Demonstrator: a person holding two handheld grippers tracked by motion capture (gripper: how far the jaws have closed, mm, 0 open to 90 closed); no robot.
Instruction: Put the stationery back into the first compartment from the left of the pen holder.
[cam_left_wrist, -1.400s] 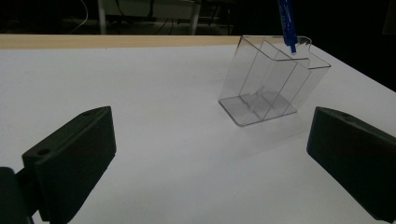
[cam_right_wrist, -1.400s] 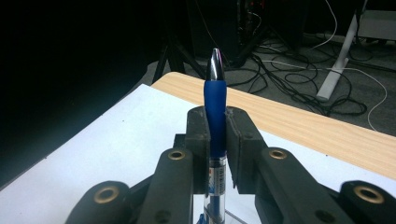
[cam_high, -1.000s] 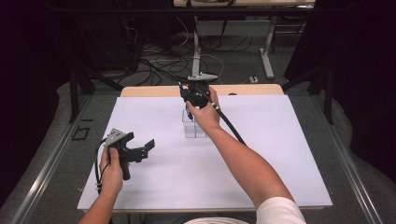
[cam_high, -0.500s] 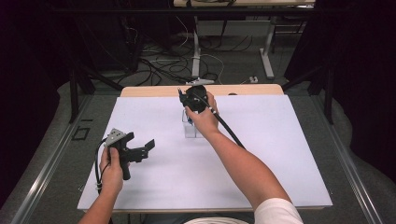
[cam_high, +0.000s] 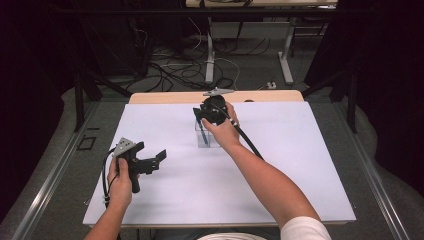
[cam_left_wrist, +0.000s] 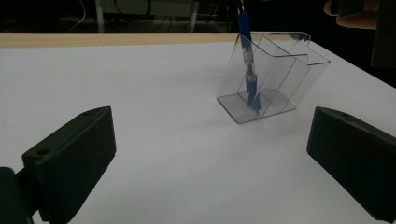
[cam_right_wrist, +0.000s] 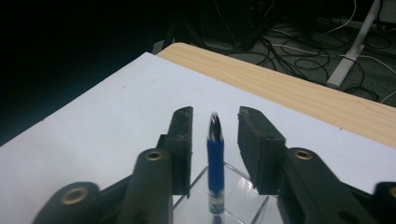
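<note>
A clear plastic holder (cam_high: 209, 140) stands on the white table top (cam_high: 280, 170), a little beyond its middle. A blue pen (cam_high: 203, 131) stands upright inside it. In the left gripper view the pen (cam_left_wrist: 247, 65) leans in the tilted-looking holder (cam_left_wrist: 280, 74). My right gripper (cam_high: 202, 118) hovers right over the holder, pointing down. Its jaws have just been opening, and they flank the pen's top (cam_right_wrist: 215, 154) with a gap on each side in the right gripper view, where my right gripper (cam_right_wrist: 215, 125) stands open. My left gripper (cam_high: 156, 159) rests open and bare at the near left.
A bare wooden strip (cam_high: 165, 96) runs along the table's far edge. Behind it, cables (cam_high: 170, 65) and table legs (cam_high: 286, 55) lie on the floor. Dark curtains stand at both sides. Wide white surface lies right of the holder.
The right hand has shifted slightly nearer over the holder, and the blue pen now shows standing in it. The left hand and its gripper have stayed put.
</note>
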